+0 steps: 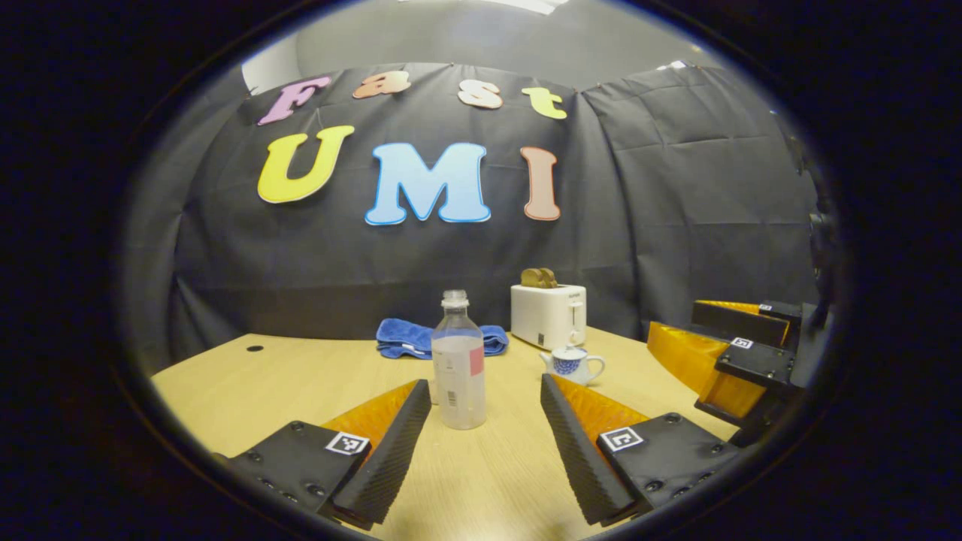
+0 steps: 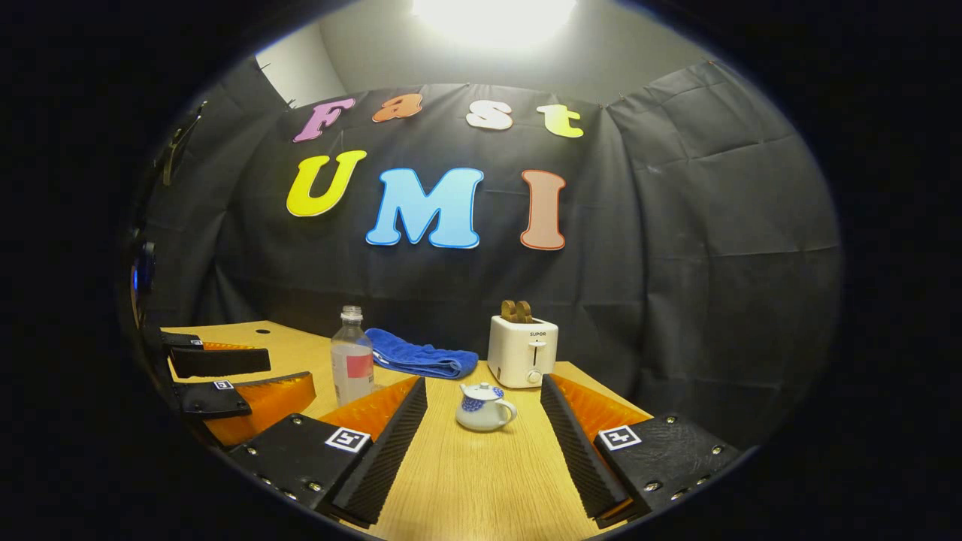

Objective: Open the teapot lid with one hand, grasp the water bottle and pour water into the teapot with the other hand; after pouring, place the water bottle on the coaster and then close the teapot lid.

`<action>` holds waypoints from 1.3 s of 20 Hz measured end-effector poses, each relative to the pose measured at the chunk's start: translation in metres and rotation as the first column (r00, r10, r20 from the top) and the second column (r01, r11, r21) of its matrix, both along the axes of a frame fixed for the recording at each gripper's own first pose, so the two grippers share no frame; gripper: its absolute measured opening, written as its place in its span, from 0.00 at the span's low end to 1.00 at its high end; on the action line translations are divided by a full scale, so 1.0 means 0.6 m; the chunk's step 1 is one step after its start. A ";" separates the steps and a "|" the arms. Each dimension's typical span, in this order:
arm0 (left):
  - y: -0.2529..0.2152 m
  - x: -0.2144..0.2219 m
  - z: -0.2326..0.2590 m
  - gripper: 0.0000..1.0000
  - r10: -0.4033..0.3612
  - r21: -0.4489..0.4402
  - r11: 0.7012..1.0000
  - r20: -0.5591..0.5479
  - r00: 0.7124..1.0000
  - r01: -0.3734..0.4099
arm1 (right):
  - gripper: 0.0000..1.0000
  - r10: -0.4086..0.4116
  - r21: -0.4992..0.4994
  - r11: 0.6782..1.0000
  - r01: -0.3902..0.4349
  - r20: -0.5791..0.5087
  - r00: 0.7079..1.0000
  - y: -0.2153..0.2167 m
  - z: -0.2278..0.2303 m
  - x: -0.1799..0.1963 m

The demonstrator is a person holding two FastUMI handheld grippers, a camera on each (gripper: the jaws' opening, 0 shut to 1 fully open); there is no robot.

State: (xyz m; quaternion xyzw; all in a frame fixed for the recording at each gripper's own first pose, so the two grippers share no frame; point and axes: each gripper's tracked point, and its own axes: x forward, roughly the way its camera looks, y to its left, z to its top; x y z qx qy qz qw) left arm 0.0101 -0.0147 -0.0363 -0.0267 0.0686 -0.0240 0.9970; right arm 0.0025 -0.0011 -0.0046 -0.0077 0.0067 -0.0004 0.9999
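I find the left tool (image 1: pixel 485 402) spread wide and holding nothing, its two fingers low over the wooden tabletop (image 1: pixel 301 376). The water bottle (image 1: pixel 458 361) stands upright between and just beyond the fingertips, touching neither; it carries no cap, holds clear liquid to roughly two thirds, and bears a white label with a pink patch and a barcode whose print is too small for me to make out. The teapot (image 1: pixel 571 364), white with a blue pattern, sits farther back to the right with its lid (image 1: pixel 570 352) on.

In the right gripper view the right tool (image 2: pixel 484 391) is likewise spread wide and empty, with the teapot (image 2: pixel 485 406) standing between its fingertips, apart from both, handle to the right. The bottle (image 2: pixel 352 355) stands off to the left.

Behind these lie a folded blue towel (image 2: pixel 417 355) and a white toaster (image 2: pixel 522 349) with two slices up in its slots; its front shows a short word in dark capitals, possibly a brand. Each tool carries small square black-and-white markers.
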 end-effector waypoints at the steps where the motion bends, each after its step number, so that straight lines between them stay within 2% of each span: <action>1: 0.000 -0.001 -0.002 0.99 -0.001 -0.001 1.000 -0.005 1.000 0.001 | 0.95 -0.001 -0.001 1.000 0.001 -0.004 1.000 -0.002 -0.002 0.001; 8: -0.005 0.000 0.022 0.98 -0.028 0.016 1.000 0.053 0.998 0.027 | 0.95 0.017 0.016 1.000 -0.018 0.004 1.000 0.000 0.017 0.028; 14: 0.004 0.018 0.021 0.99 -0.014 0.049 0.999 0.045 0.999 0.012 | 0.94 0.045 0.102 0.994 -0.044 -0.006 0.999 0.003 0.044 0.080; 17: 0.001 0.029 0.030 1.00 -0.041 0.016 0.999 0.073 0.996 0.040 | 0.95 0.052 0.140 0.989 -0.050 -0.010 0.999 0.006 0.055 0.113; 26: 0.032 0.066 0.025 0.99 -0.014 -0.026 1.000 0.099 0.995 0.017 | 0.95 -0.045 0.118 0.992 0.053 -0.065 0.997 -0.016 0.036 0.237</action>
